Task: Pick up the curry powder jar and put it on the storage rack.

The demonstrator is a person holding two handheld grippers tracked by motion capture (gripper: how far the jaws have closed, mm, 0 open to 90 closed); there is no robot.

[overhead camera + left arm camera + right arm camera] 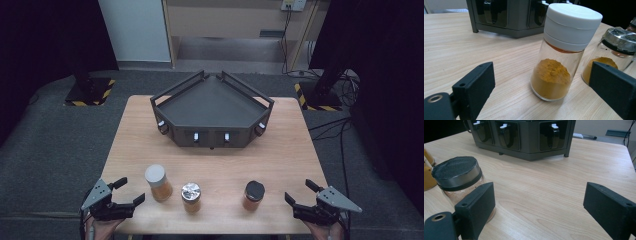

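Observation:
Three spice jars stand in a row near the table's front edge. The white-lidded jar [158, 182] holds orange powder and shows close up as the white-lidded jar [560, 53] ahead of my left gripper [544, 87], whose jaws stand wide apart. In the high view my left gripper [127, 192] sits at the front left, apart from that jar. The silver-lidded jar [191, 196] is in the middle. The black-lidded jar [253, 195] stands right of it, and the black-lidded jar [459, 178] is just beyond the left jaw of my right gripper [539, 202]. My right gripper [300, 192] is open and empty.
A dark corner rack [212, 111] with hooks along its front stands at the middle back of the wooden table [280, 160]. Grey carpet surrounds the table, with stands and cables at the back.

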